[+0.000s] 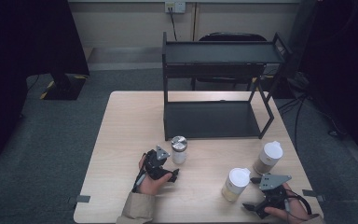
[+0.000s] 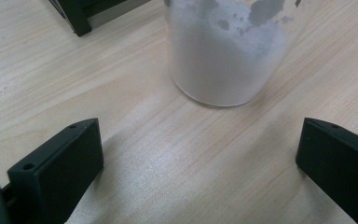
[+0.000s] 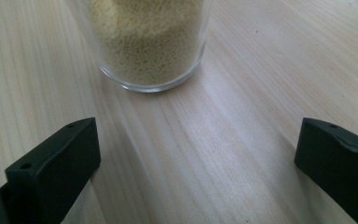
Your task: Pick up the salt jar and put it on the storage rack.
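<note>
Black 2-tier rack [image 1: 214, 84] at table [image 1: 121, 140] rear; third jar [image 1: 267, 157] right.

A lab: black curtains [image 1: 25, 37], cables [image 1: 303, 107], lone test table [image 1: 121, 140].

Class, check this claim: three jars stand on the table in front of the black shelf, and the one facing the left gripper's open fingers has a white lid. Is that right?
Not quite. The jar facing the left gripper has a silver metal lid, not a white one; the high view shows it. The white lids sit on the other two jars. Three jars do stand on the table before the black shelf.
</note>
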A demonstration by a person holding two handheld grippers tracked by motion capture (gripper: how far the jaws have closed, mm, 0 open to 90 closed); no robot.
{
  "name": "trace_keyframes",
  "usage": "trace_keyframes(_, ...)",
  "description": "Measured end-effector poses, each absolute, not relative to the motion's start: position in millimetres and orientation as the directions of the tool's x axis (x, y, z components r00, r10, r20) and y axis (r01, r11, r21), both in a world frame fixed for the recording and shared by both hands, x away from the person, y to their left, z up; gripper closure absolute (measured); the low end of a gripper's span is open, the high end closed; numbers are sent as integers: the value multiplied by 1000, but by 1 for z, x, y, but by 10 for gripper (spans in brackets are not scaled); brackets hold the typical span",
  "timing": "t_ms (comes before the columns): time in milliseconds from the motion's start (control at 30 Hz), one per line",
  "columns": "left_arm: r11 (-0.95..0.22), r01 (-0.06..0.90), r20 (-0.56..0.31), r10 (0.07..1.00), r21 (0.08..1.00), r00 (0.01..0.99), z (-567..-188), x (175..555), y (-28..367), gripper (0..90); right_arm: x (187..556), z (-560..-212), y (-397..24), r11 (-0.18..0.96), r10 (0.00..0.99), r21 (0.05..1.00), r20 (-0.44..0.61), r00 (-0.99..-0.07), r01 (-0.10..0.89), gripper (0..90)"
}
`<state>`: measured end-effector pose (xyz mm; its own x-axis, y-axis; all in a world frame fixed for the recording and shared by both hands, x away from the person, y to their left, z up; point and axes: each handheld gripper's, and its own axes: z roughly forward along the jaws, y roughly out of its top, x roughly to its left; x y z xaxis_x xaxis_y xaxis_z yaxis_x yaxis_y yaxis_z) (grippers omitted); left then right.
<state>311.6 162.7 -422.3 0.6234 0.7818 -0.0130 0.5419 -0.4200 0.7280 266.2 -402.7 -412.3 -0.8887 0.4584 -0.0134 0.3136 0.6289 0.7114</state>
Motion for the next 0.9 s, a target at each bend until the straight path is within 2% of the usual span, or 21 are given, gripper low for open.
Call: trace_keyframes(900, -416, 546, -13, 787, 728, 617, -422, 311, 161, 0, 266, -412, -402, 628, 459, 711, -13, -888, 314, 0)
